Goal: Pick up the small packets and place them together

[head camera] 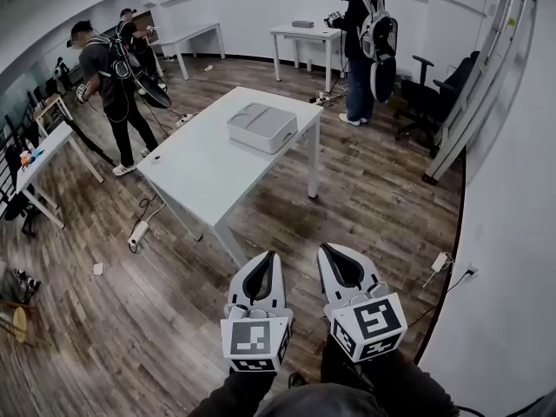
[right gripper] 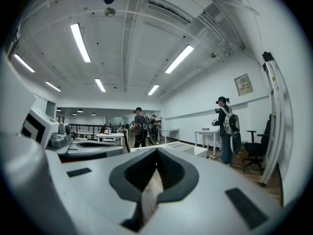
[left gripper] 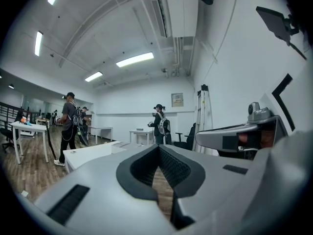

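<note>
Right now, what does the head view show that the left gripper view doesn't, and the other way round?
Only the head view: the white power strip with its cable and the wearer's dark sleeves. Only the left gripper view: long white ceiling lights, the white ceiling air unit and a small framed wall picture. Both: the white rectangular table, the person wearing a grey backpack and the black office chair.

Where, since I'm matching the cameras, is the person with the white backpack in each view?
Head view: top, right of centre, the person with the white backpack.
Left gripper view: near the centre.
Right gripper view: right of centre.
Shared landmark: the black office chair, picture-right of that person everywhere.
</note>
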Demonstrator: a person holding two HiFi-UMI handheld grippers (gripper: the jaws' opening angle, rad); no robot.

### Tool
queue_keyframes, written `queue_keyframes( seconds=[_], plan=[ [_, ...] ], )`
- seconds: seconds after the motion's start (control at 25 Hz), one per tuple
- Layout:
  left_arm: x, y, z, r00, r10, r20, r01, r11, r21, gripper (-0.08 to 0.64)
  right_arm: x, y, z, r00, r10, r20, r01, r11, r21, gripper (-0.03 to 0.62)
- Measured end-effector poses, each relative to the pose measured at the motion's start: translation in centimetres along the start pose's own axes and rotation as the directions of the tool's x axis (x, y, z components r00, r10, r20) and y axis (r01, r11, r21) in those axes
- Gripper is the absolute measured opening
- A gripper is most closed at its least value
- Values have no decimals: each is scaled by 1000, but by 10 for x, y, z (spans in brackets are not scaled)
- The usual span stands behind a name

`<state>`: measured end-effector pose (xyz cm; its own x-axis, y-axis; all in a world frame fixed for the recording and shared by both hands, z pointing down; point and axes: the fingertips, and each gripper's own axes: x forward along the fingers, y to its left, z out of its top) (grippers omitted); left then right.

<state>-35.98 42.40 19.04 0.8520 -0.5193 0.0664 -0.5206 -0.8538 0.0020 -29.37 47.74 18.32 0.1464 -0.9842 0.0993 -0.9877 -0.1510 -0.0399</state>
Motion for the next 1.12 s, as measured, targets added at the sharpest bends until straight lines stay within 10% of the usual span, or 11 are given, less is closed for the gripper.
queue_keyframes(
  seconds=[0.64, 1.12],
  plan=[
    [201, 25, -26, 988, 123, -89, -120, 992, 41, 0, 150, -144, -20, 991, 127, -38, -124, 990, 62, -1],
    [251, 59, -15, 970, 230, -78, -226, 973, 50, 0, 221, -170, -12, 975, 220, -39, -218, 975, 54, -2]
  ],
)
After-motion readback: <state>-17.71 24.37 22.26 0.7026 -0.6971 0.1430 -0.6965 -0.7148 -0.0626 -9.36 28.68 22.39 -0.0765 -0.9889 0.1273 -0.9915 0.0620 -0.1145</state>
